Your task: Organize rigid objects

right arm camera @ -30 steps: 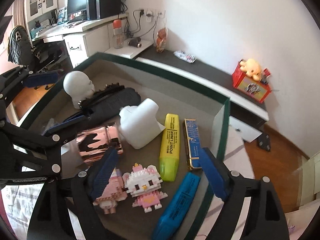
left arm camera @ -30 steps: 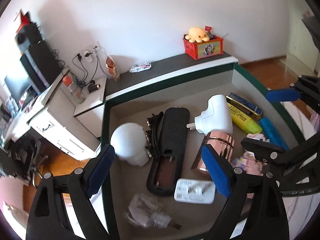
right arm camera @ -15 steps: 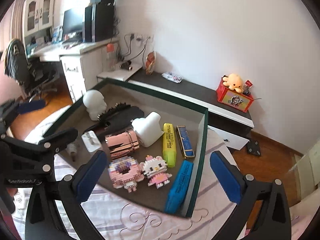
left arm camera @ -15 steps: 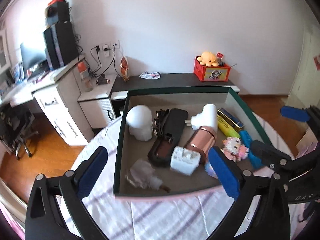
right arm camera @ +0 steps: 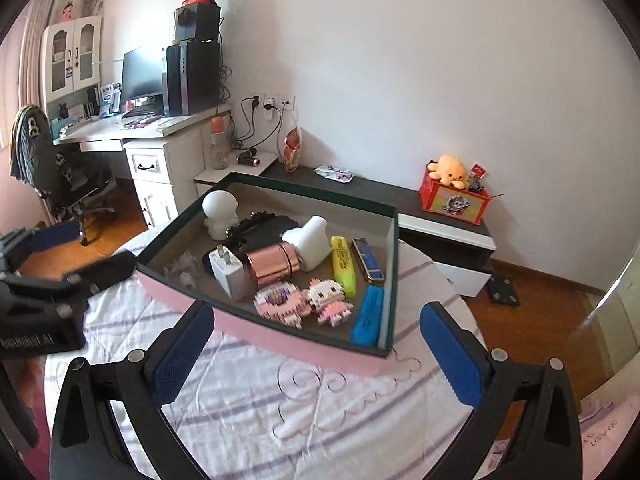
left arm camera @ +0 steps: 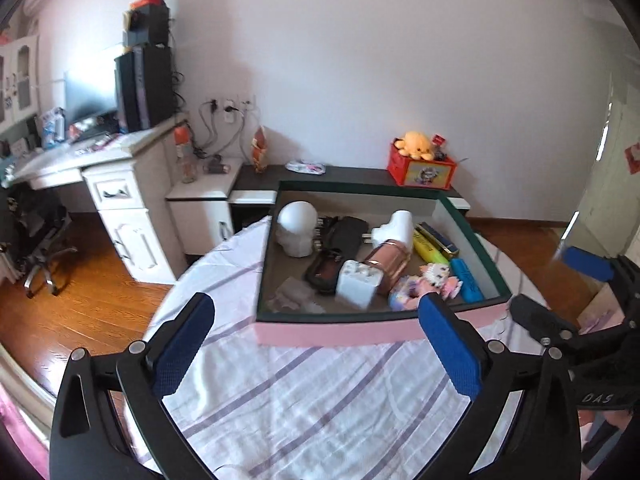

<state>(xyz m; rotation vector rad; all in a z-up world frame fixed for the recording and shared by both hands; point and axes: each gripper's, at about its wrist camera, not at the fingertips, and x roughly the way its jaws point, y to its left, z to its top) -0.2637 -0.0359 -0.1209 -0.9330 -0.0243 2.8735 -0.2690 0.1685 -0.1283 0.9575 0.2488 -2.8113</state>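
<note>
Both grippers hang above the striped cloth (left arm camera: 304, 396) with their blue pads spread wide and nothing between them. The left gripper (left arm camera: 316, 344) faces the box (left arm camera: 340, 332) head-on: the pink front wall sits just beyond its fingertips, slightly toward its right finger. The right gripper (right arm camera: 316, 352) sees the same box (right arm camera: 280, 346) ahead and a little to its left, with the near right corner of the box falling between its fingers.

Everything to be organized lies inside the box, ahead of both grippers and touched by neither. From the left gripper, the white figure (left arm camera: 298, 226) stands at the far left of the box, the black case (left arm camera: 340, 248) just right of it, and the white plug (left arm camera: 394, 228) further right at the back. The charger (left arm camera: 358, 284) lies nearest, leaning against the copper cylinder (left arm camera: 390, 266). A crumpled clear bag (left arm camera: 292, 294) lies at the near left corner. To the right of the cylinder come the block toys (left arm camera: 424, 284), the yellow highlighter (left arm camera: 430, 250), the blue highlighter (left arm camera: 466, 280) and the harmonica (left arm camera: 438, 236) along the right wall.

From the right gripper, the two block toys (right arm camera: 304, 300) are closest, just past the pink wall, with the blue highlighter (right arm camera: 368, 314) to their right near the corner. The yellow highlighter (right arm camera: 344, 266) and harmonica (right arm camera: 368, 260) lie beyond it. The copper cylinder (right arm camera: 272, 264), charger (right arm camera: 228, 270) and white plug (right arm camera: 310, 242) sit further in and left, the white figure (right arm camera: 219, 214) at the far left corner.
</note>
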